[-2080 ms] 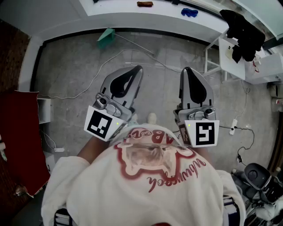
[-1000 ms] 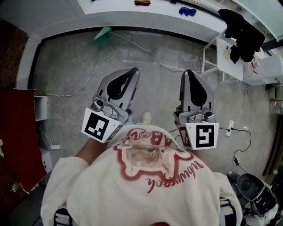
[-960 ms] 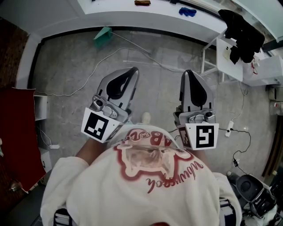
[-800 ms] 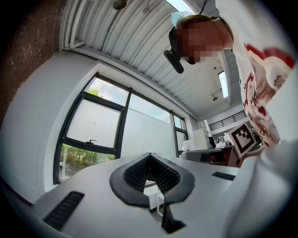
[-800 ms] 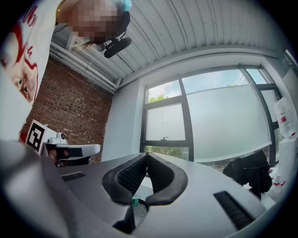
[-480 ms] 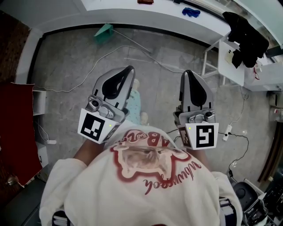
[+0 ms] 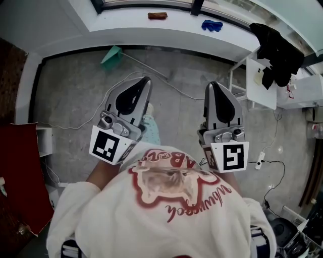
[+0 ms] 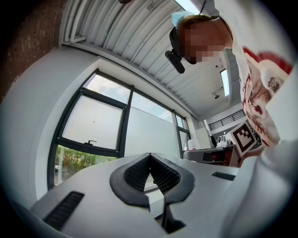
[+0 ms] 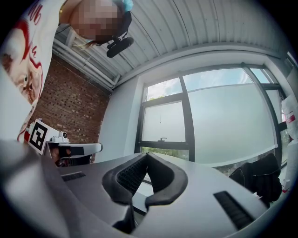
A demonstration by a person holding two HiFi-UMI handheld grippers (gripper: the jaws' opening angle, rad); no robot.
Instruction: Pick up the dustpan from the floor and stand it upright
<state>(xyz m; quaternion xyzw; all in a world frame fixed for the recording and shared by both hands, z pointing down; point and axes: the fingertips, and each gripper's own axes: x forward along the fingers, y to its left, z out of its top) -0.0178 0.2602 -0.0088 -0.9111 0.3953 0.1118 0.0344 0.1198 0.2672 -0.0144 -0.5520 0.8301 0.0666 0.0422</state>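
Note:
The green dustpan (image 7: pixel 111 56) lies on the grey floor by the far wall, its long thin handle (image 7: pixel 146 67) running right along the floor. My left gripper (image 7: pixel 145 80) is held level over the floor, well short of the dustpan and to its right, jaws shut and empty. My right gripper (image 7: pixel 212 85) hangs further right, also shut with nothing in it. In the left gripper view the black pads (image 8: pixel 158 174) meet at the tip before a window. The right gripper view shows its pads (image 9: pixel 130 176) touching too; the dustpan is in neither gripper view.
A white cable (image 7: pixel 86 118) snakes across the floor. The white sill (image 7: pixel 151 30) carries a brown object (image 7: pixel 157 15) and a blue glove (image 7: pixel 211 24). A white rack (image 7: pixel 262 75) with black clothes (image 7: pixel 275 35) stands at right, a red panel (image 7: pixel 20 171) at left, a power strip (image 7: pixel 260 164) near right.
The person has stepped toward the far wall, one leg in pale trousers showing between the grippers. Both grippers travelled forward with the body and stayed shut. The dustpan sits lower in the view.

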